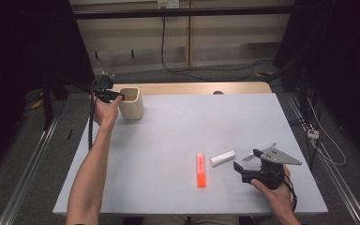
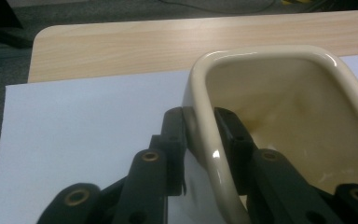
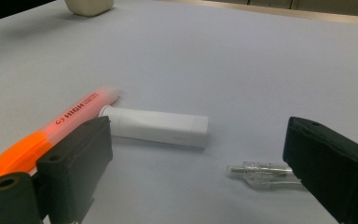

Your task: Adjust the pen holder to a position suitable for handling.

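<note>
A beige cup (image 1: 131, 103) with rounded corners stands at the table's far left. My left gripper (image 1: 120, 97) has one jaw inside and one outside the cup's wall. In the left gripper view the cup (image 2: 284, 88) looks empty, and the left gripper (image 2: 200, 122) pads press on its near wall just below the rim. My right gripper (image 1: 247, 158) rests low at the front right with its jaws wide apart. In the right gripper view, the right gripper (image 3: 198, 137) faces a white tube (image 3: 154, 127), an orange highlighter (image 3: 74, 114) and a small clear plastic piece (image 3: 261, 173).
The highlighter (image 1: 200, 169) and white tube (image 1: 222, 158) lie on the pale sheet covering the table (image 1: 192, 117). A bare wooden strip (image 1: 192, 88) runs along the far edge. Cables trail over the floor behind the table.
</note>
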`<state>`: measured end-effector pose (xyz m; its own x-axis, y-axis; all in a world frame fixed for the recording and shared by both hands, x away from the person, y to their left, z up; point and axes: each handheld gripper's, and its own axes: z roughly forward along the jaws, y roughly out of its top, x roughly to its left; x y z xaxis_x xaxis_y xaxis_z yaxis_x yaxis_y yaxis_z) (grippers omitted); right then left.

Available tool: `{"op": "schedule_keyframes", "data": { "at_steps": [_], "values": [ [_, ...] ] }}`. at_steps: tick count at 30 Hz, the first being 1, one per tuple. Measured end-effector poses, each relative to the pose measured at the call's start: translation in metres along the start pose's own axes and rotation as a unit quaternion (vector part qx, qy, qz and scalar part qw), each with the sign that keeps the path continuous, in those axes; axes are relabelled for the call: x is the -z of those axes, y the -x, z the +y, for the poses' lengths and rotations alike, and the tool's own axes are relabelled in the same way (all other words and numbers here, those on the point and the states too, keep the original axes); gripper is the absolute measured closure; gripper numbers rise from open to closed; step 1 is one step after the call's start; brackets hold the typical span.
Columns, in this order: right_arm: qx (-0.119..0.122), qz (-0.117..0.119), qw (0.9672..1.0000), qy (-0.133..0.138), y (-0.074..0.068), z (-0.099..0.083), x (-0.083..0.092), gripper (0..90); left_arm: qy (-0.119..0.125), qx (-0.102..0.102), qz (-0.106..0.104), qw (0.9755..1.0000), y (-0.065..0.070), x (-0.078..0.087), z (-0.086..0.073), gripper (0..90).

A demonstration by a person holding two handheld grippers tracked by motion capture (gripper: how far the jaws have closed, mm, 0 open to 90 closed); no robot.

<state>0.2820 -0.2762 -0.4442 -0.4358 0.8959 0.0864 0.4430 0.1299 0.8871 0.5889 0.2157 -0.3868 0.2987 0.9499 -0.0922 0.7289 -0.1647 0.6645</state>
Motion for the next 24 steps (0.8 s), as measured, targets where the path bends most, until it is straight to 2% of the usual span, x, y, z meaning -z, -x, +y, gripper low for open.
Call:
{"op": "schedule_keyframes", "data": {
  "at_steps": [1,6,7,9,10,11,12,14,19,24],
  "values": [
    [0.000,0.000,1.0000,0.000,0.000,0.000,0.000,8.2,-0.002,-0.008,0.003,1.0000,0.001,0.000,0.000,78.0],
    [-0.001,0.000,1.0000,-0.001,0.000,0.000,0.000,8.3,-0.004,-0.016,0.006,0.9999,0.001,0.000,0.001,79.3],
    [-0.001,0.000,1.0000,0.000,0.000,0.000,0.000,8.2,-0.005,-0.021,0.009,0.9997,0.002,0.000,0.001,82.5],
    [0.000,0.000,1.0000,0.000,0.000,0.000,0.000,8.3,0.004,-0.015,-0.002,0.9999,0.001,0.001,-0.001,81.8],
    [-0.001,0.000,1.0000,0.000,0.000,0.000,0.000,8.2,0.011,-0.014,0.004,0.9998,0.003,0.001,-0.002,81.7],
    [-0.001,-0.001,1.0000,-0.001,0.000,0.000,0.000,8.2,0.012,-0.022,0.015,0.9996,0.004,0.001,-0.003,82.2],
    [-0.001,-0.001,1.0000,-0.001,0.000,0.000,0.000,8.2,0.011,-0.023,0.015,0.9996,0.006,0.001,-0.002,82.4],
    [-0.001,-0.001,1.0000,-0.001,0.000,0.000,0.000,8.2,0.007,-0.027,0.012,0.9995,0.006,0.002,-0.002,82.4],
    [0.000,0.000,1.0000,0.000,0.000,0.000,0.001,8.2,0.015,-0.022,-0.003,0.9996,0.007,0.005,-0.005,82.8],
    [0.000,-0.003,1.0000,0.001,0.000,0.000,0.002,8.2,0.019,-0.039,-0.020,0.9989,0.016,0.011,-0.002,83.0]
  ]
}}
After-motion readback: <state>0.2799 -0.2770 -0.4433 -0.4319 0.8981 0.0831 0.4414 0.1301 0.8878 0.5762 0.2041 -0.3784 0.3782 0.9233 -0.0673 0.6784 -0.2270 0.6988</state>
